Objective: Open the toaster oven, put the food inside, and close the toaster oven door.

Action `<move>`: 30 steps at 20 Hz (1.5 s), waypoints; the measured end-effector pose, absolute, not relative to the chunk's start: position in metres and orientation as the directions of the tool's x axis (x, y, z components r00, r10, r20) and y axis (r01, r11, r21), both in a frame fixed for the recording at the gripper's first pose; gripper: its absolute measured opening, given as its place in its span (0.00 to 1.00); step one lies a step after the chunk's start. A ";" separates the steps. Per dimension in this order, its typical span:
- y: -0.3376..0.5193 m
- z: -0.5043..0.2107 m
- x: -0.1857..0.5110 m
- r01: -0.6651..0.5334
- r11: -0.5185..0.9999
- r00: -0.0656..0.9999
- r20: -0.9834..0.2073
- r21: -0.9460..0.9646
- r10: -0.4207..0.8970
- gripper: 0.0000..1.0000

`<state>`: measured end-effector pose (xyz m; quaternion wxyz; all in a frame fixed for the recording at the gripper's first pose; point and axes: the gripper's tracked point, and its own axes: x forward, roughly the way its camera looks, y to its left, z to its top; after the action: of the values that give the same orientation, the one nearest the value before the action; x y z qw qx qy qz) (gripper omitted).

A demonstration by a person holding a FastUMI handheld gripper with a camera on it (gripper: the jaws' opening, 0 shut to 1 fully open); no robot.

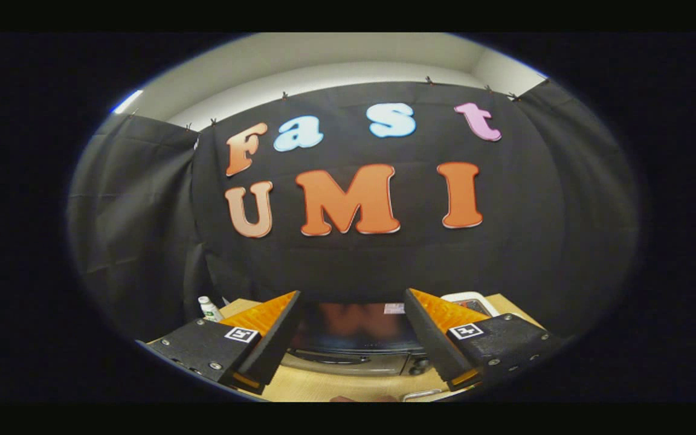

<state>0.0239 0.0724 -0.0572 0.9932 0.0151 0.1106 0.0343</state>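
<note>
With the gripper (351, 338) spread open and holding nothing above the table (324, 386), the closed oven (354, 344) lies below, between the fingers, so I'd drop low and hook the door handle (330, 356) squarely, pulling evenly to avoid slipping.

Recording booth: black cloth walls (142, 211), wooden table (336, 386).
</note>
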 end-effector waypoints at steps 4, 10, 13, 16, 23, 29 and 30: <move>0.088 -0.124 0.033 -0.090 0.996 0.924 -0.372 0.027 0.094 0.99; 0.099 -0.186 0.048 -0.085 0.996 0.864 -0.499 -0.002 0.073 0.99; 0.099 -0.205 0.055 -0.073 0.997 0.849 -0.526 -0.033 0.045 0.98; 0.099 -0.216 0.055 -0.075 0.994 0.851 -0.524 -0.077 0.024 0.97; 0.108 -0.209 0.032 -0.080 0.994 0.898 -0.438 -0.079 0.038 0.82; 0.118 -0.219 -0.006 -0.142 0.990 0.858 -0.501 -0.010 0.117 0.61; 0.118 -0.221 -0.017 -0.158 0.987 0.846 -0.517 -0.006 0.132 0.61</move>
<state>-0.0167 0.1181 -0.2206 0.9603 -0.0243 0.2675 0.0755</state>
